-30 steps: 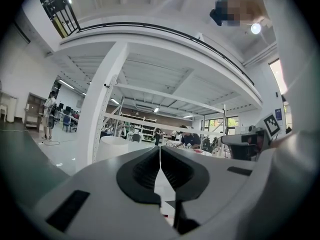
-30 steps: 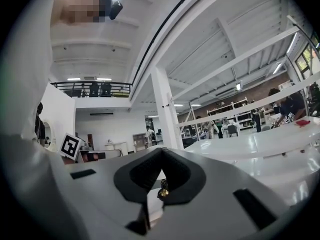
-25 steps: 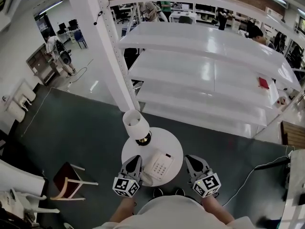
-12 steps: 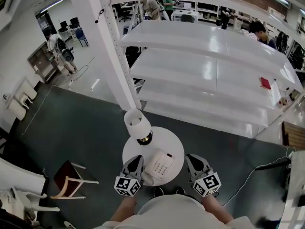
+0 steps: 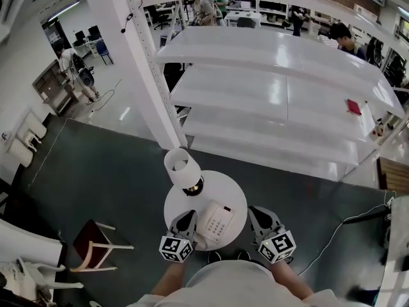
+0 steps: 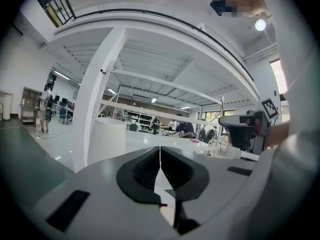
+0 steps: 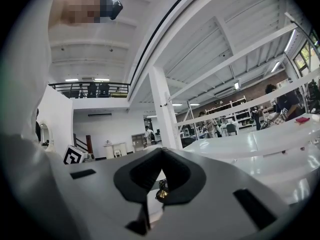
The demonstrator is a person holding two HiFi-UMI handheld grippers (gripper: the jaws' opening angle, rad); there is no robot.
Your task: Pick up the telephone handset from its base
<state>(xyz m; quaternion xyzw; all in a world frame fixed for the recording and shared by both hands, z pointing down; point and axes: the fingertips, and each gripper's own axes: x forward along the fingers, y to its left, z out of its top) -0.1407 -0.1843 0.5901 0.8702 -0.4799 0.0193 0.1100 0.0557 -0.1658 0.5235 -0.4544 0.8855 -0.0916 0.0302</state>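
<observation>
Round white table [image 5: 233,194], lamp [image 5: 183,169] at its far edge. Telephone [image 5: 215,222] lies on the near half, handset [image 5: 202,234] on its base at the left side. My left gripper [image 5: 188,216] is just beside the handset, jaws pressed together and empty. My right gripper [image 5: 256,212] is off the table's right edge, tips meeting, holding nothing.

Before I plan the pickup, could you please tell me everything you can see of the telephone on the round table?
The telephone is a white desk set, plastic by its look, with a grid of pale keys on its face. It lies flat, turned at an angle, on the near part of the round white table, in front of the lamp. Its handset seems to rest along its left side. The left gripper sits close beside that side; whether it touches cannot be told.
</observation>
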